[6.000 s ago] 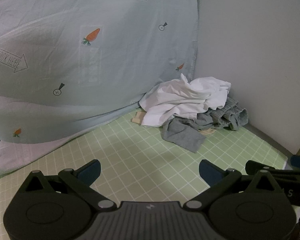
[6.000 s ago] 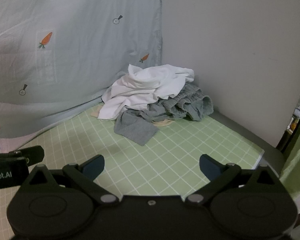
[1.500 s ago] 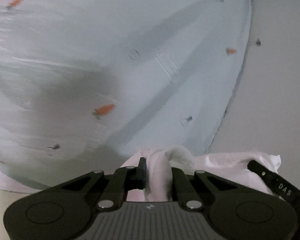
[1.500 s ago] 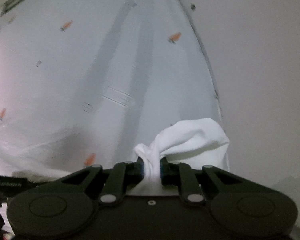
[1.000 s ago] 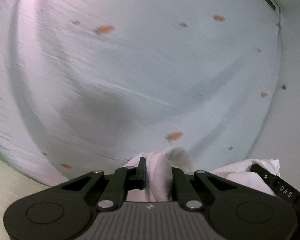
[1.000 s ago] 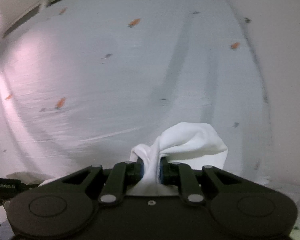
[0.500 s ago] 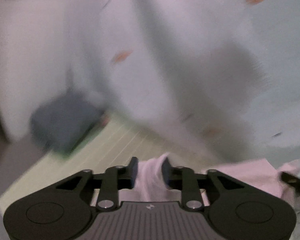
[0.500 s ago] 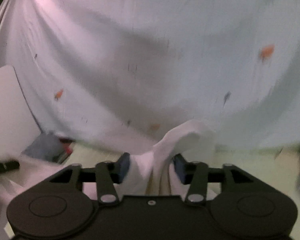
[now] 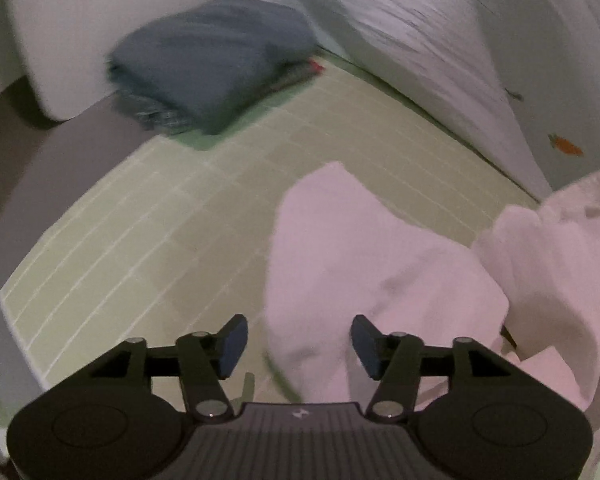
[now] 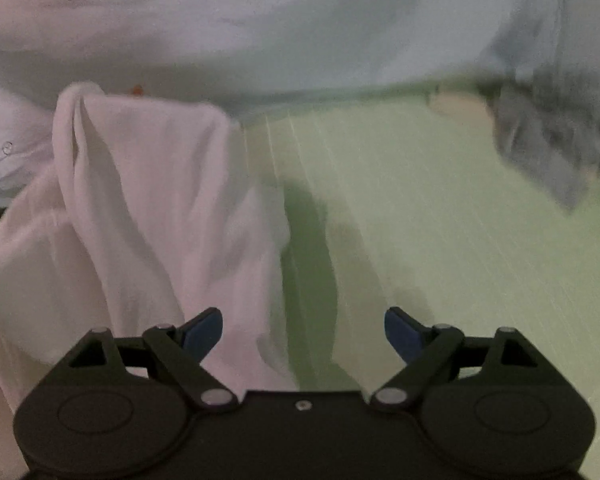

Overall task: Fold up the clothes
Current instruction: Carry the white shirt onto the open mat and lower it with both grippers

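Both grippers dropped toward the green mat [image 9: 148, 216] — jaws opening, white garment [image 9: 340, 248] released

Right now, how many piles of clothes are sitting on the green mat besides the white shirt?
2. A folded blue pile sits at the mat's far corner in the left view; a rumpled grey heap lies at the far right in the right view. More may be hidden.

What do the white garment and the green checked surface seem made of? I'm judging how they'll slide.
White garment: soft matte fabric, maybe cotton, since it slumps in rounded folds. Green checked surface: flat, with white grid lines, perhaps a smooth mat; blur leaves the finish open.
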`<state>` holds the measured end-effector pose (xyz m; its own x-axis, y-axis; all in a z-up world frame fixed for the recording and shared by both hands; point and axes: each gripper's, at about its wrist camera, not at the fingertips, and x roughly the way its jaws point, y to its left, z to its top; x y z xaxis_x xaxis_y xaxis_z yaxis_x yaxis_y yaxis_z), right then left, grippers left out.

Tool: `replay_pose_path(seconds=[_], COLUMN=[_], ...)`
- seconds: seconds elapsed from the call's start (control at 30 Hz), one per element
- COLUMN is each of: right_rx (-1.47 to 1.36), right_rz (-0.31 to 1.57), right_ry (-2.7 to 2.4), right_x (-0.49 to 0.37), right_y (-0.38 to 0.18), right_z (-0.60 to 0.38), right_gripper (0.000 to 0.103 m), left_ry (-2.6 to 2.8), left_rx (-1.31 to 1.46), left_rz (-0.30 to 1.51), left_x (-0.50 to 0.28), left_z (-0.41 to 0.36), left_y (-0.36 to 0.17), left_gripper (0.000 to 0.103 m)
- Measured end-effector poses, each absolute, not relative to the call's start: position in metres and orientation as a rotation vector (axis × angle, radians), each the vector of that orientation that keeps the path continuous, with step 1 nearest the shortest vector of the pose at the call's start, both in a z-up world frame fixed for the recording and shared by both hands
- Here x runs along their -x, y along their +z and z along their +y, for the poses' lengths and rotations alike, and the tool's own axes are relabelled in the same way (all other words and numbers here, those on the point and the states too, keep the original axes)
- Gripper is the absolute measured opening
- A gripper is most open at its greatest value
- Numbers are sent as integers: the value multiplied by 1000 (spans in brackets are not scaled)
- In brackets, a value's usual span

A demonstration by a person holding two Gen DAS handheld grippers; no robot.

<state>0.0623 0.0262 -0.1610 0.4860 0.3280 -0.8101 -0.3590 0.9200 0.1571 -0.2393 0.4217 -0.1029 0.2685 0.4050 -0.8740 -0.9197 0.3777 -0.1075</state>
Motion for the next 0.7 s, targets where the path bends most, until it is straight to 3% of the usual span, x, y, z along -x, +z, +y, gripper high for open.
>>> replay_pose_path(seconds=[0.17, 0.27, 0.3, 0.33, 0.4, 0.47, 0.5, 0.7], right_rx=[50, 32, 25, 17, 11, 55, 110, 233], right_rz=[1066, 1081, 1086, 1090, 1055, 955, 872, 524], right_ry=[459, 507, 524, 541, 549, 511, 471, 180], right_x=[-58, -60, -60, -61, -61, -58, -59, -96], right_y=[-191, -196, -198, -199, -192, -179, -169, -103], right_z=[47, 50, 51, 52, 49, 42, 37, -24], right_gripper=[89, 76, 57, 30, 4, 4, 3, 3], left_ry=[923, 905, 901, 904, 912, 920, 925, 940], left_rx=[636, 628, 629, 631, 636, 637, 636, 585], left_rz=[937, 964, 974, 980, 988, 991, 992, 1006], left_x=[209, 201, 199, 199, 198, 199, 201, 201], left_z=[424, 427, 429, 429, 430, 429, 428, 421], left_y=[-117, -128, -131, -133, -136, -137, -137, -133], left_gripper=[64, 64, 64, 61, 50, 27, 22, 16])
